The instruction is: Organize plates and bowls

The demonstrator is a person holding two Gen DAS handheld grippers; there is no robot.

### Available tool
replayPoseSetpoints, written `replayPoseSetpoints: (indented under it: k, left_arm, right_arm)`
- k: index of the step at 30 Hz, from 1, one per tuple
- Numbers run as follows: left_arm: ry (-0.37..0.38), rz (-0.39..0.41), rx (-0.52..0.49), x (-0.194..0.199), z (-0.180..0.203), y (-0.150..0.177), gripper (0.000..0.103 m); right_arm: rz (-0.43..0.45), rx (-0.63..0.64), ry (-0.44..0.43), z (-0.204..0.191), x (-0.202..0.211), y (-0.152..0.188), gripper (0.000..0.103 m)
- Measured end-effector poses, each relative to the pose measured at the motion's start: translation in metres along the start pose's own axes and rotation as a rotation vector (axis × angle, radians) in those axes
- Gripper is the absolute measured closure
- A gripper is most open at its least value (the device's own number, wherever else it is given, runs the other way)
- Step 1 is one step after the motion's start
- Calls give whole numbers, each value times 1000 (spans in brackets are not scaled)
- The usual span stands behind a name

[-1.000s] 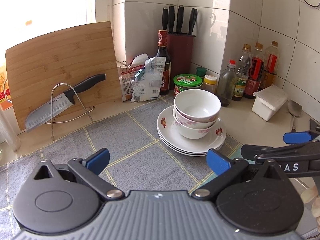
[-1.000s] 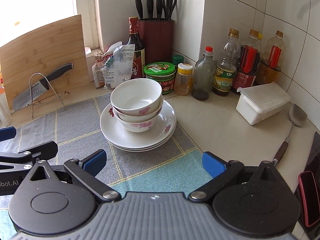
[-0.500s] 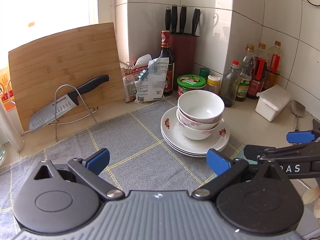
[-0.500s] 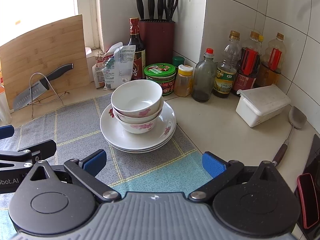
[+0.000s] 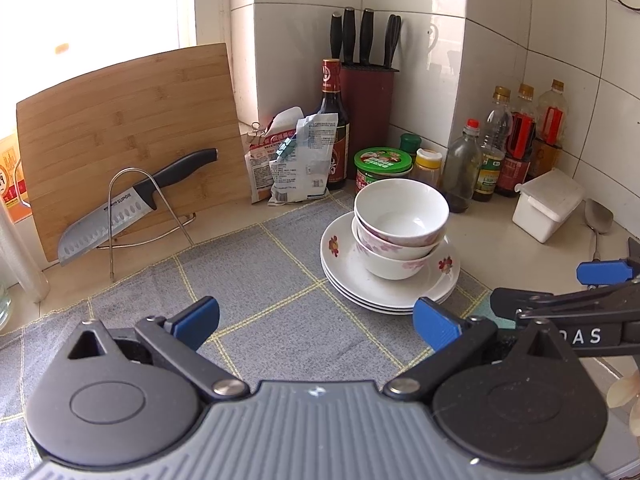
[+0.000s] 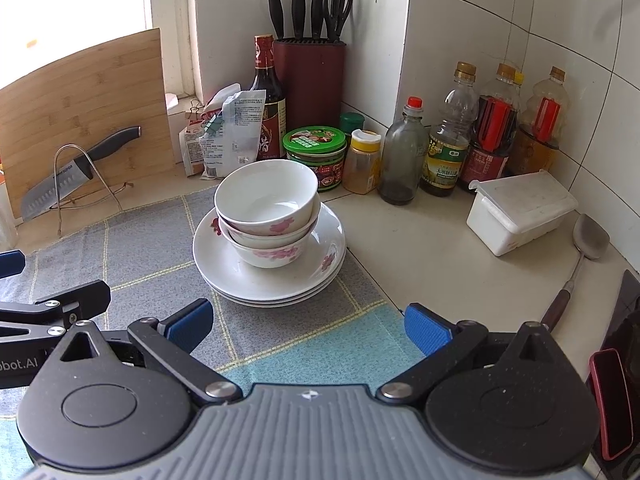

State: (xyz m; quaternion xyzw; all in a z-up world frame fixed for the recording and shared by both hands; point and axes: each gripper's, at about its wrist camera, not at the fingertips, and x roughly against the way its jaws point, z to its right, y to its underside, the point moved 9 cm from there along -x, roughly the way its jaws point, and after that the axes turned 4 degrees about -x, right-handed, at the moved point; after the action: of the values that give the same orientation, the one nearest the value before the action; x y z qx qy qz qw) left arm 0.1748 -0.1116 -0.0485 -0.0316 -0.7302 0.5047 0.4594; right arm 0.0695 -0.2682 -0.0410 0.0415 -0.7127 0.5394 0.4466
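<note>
While both claws hang wide open and empty over the checked cloth [image 6: 280,332], the left claw [image 5: 316,320] and right claw [image 6: 308,320] sit side by side, short of the crockery. Ahead of both, three nested bowls [image 6: 268,216] stand upright on stacked plates [image 6: 240,276] on the table [image 6: 420,248]. I judge the right claw nearer, the stack lying almost straight ahead of it.
</note>
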Motion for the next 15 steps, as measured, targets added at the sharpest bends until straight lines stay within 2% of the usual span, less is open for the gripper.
replayPoseSetpoints:
  k: [15]
  left_arm:
    - [-1, -6, 1, -2, 0, 0, 1]
  right_arm:
    - [-1, 3, 8, 2, -1, -1, 0]
